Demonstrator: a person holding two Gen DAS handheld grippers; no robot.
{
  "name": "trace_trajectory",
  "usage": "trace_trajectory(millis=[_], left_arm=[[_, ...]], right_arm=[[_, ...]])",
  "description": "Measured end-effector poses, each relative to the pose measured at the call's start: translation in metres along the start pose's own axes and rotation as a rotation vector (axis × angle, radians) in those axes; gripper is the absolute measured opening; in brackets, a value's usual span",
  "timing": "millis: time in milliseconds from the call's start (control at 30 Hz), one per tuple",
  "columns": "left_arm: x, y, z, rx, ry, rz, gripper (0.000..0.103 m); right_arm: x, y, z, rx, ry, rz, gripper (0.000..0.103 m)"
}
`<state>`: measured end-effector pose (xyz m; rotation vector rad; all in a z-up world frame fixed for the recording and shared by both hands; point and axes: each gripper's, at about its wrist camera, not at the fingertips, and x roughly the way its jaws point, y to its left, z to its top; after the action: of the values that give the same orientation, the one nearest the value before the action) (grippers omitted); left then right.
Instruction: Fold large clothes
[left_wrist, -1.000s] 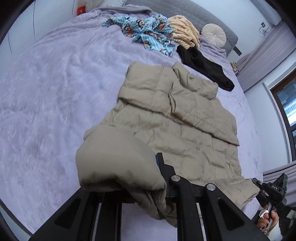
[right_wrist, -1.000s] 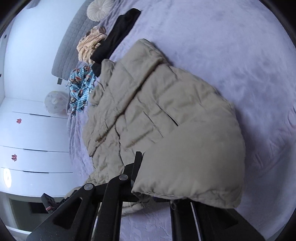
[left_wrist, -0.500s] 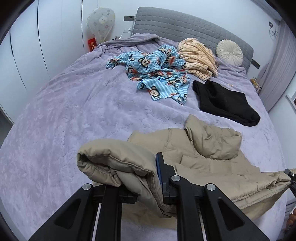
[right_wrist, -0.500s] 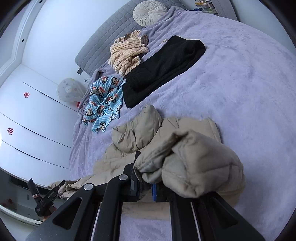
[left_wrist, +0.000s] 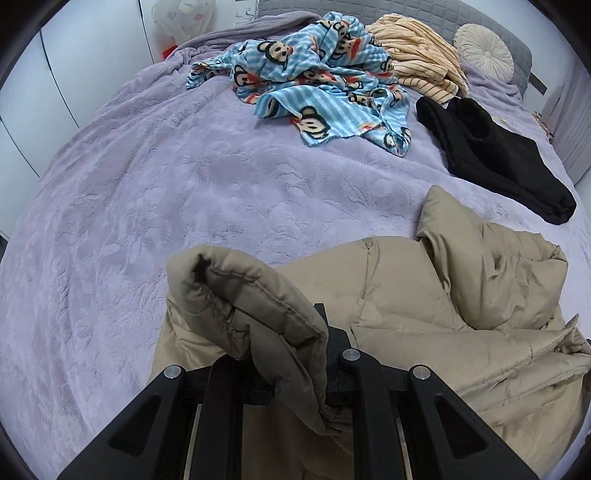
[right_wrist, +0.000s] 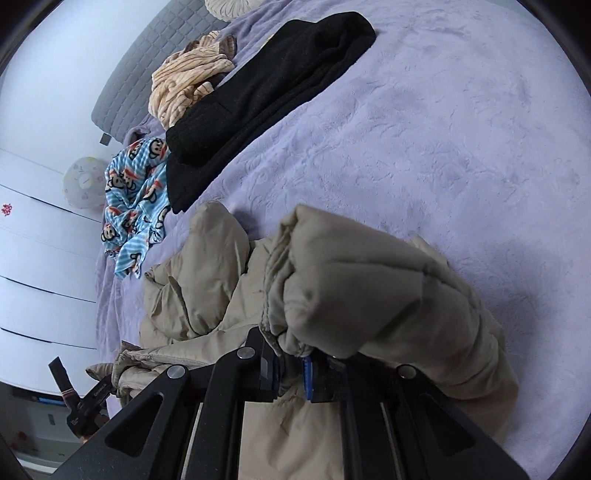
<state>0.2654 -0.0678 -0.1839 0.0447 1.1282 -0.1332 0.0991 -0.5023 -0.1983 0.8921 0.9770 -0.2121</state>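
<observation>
A beige puffer jacket (left_wrist: 424, 314) lies on the lilac bedspread (left_wrist: 147, 221), its lower part doubled over the upper part. My left gripper (left_wrist: 295, 373) is shut on one hem corner, which bulges up over the fingers. In the right wrist view my right gripper (right_wrist: 291, 373) is shut on the other hem corner of the jacket (right_wrist: 369, 295), a thick roll of fabric hiding the fingertips. The jacket's collar (right_wrist: 210, 251) lies bunched beyond it. The left gripper (right_wrist: 85, 410) shows at the lower left of that view.
Further up the bed lie a black garment (left_wrist: 498, 158), a blue monkey-print cloth (left_wrist: 321, 85) and a striped cream garment (left_wrist: 421, 62). A round cushion (left_wrist: 484, 48) leans on the grey headboard (right_wrist: 136, 77). White wardrobe doors (right_wrist: 37, 258) stand beside the bed.
Both grippers carried the jacket's hem forward over its body toward the collar and lowered it. The jacket, spread flat before, now lies folded over and bunched.
</observation>
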Motion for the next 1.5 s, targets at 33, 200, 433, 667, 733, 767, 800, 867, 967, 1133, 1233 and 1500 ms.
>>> trace_trajectory(millis=[33, 200, 433, 667, 733, 767, 800, 867, 967, 1133, 1233, 1500], left_arm=[[0.001, 0.000, 0.000, 0.008, -0.002, -0.005, 0.017], [-0.024, 0.016, -0.004, -0.001, -0.036, -0.145, 0.043], [-0.073, 0.019, -0.014, 0.081, -0.146, -0.124, 0.096], [-0.016, -0.026, -0.022, 0.223, -0.028, -0.108, 0.039], [0.004, -0.034, -0.019, 0.225, -0.053, -0.051, 0.039], [0.014, -0.034, -0.015, 0.203, -0.062, -0.038, 0.039], [0.023, -0.033, -0.012, 0.175, -0.060, -0.037, 0.039], [0.036, -0.034, -0.006, 0.148, -0.061, -0.033, 0.040], [0.046, -0.040, 0.001, 0.171, -0.062, -0.009, 0.040], [0.041, -0.025, 0.023, 0.158, -0.100, 0.032, 0.040], [0.043, 0.001, 0.038, 0.117, -0.124, 0.102, 0.040], [0.095, 0.039, 0.041, 0.008, -0.021, 0.119, 0.042]], right_arm=[[0.002, 0.001, 0.000, 0.000, 0.003, -0.005, 0.010], [-0.008, 0.008, 0.000, -0.010, 0.011, -0.010, 0.019], [-0.052, 0.030, -0.017, -0.092, -0.065, 0.043, 0.065], [0.010, 0.045, -0.040, -0.291, 0.063, -0.077, 0.016], [0.033, 0.039, -0.038, -0.314, 0.052, -0.113, 0.011], [0.040, 0.036, -0.035, -0.318, 0.042, -0.122, 0.008], [0.048, 0.033, -0.032, -0.310, 0.035, -0.122, 0.006], [0.060, 0.029, -0.024, -0.271, 0.036, -0.101, 0.005], [0.070, 0.031, -0.013, -0.273, 0.029, -0.101, 0.003], [0.057, 0.037, 0.006, -0.294, 0.000, -0.140, 0.003], [0.033, 0.021, 0.020, -0.239, -0.073, -0.197, 0.004], [0.052, -0.056, 0.037, -0.018, -0.054, -0.181, 0.002]])
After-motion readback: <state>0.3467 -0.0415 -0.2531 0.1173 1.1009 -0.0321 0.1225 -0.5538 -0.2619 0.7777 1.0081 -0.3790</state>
